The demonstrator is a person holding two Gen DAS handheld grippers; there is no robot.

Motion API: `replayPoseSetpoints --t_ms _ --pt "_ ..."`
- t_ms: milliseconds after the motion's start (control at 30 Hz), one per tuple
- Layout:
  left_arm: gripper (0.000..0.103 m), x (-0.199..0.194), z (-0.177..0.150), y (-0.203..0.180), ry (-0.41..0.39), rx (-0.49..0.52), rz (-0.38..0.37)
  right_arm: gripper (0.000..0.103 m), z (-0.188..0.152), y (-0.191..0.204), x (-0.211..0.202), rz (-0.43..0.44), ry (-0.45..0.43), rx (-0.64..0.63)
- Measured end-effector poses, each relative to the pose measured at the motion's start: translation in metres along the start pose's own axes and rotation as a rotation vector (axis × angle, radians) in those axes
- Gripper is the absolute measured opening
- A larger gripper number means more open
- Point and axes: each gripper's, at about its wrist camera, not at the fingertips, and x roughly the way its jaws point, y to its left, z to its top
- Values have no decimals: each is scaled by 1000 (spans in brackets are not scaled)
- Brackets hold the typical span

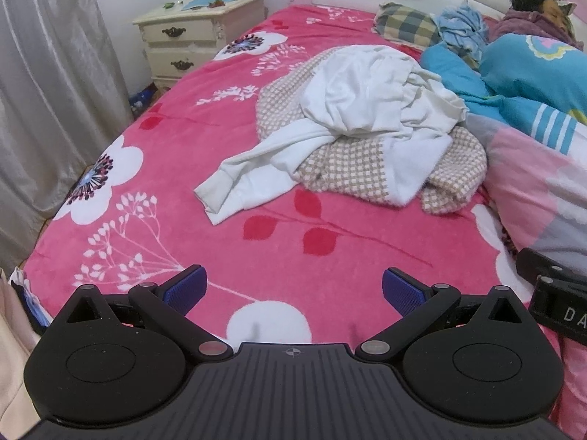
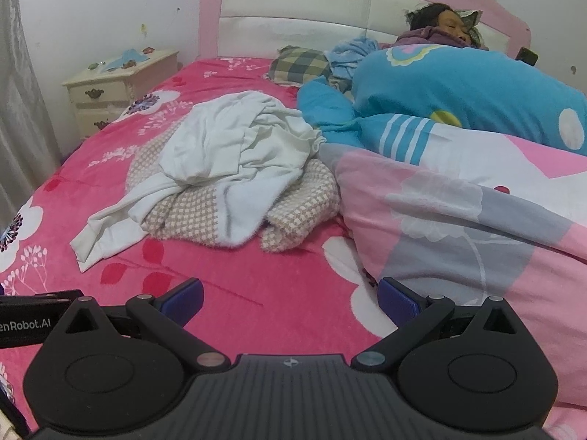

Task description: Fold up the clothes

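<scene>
- holding our left gripper [image 1: 294, 289] low over the pink flowered blanket [image 1: 176, 168], we keep its blue-padded fingers [image 1: 185, 288] spread wide apart with nothing between them.
- our right gripper [image 2: 290, 299] hangs the same way, fingers [image 2: 398, 300] far apart and empty, above the same blanket [image 2: 234, 293].
- ahead of both tools, well clear of the fingertips, lies the pile of clothes: a crumpled white garment [image 1: 367, 95] heaped on top of a beige-and-white checked garment [image 1: 348, 172].
- from the left tool the pile sits ahead and a little to the right; from the right tool it sits ahead and to the left, white garment [image 2: 234, 143] over checked garment [image 2: 190, 212].
- one white sleeve [image 1: 238, 179] trails off the pile toward us and to the left, its cuff flat on the blanket.
- a bit of the right tool's black body [image 1: 561, 300] shows at the right edge of the left camera's view, so the two tools are side by side.
- to the right of the pile, touching its far edge, a blue and pink quilt [image 2: 458, 168] covers a person [image 2: 440, 33] lying with the head near the headboard [image 2: 293, 11].
- beyond the pile rests a plaid pillow [image 1: 407, 22], with a bundle of light blue cloth [image 1: 462, 25] just beside it.
- far ahead on the left, off the bed, stands a cream nightstand [image 1: 194, 40] next to a grey curtain [image 1: 47, 84].
</scene>
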Motion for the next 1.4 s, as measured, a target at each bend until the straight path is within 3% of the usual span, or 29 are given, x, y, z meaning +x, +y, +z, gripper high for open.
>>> replayPoseSetpoints --t_ms 467,667,900,1067,1267,1333,1400 --pt "103 15 4 -1 15 -2 1 103 2 6 12 5 9 -9" --pt "103 29 8 9 17 -41 -68 103 14 11 26 30 -40 -38" --pt "103 58 17 40 -9 -119 -80 103 80 41 103 167 -231 -129" --pt "103 75 31 54 -28 -116 -78 103 126 96 192 214 -288 -323" --pt "103 71 31 73 -39 -69 -27 100 141 129 272 84 -147 -349" --pt "102 71 33 79 -38 -57 -23 93 145 139 298 38 -96 -352" --pt "102 73 38 84 -42 -47 -17 69 149 149 323 -8 -46 -355"
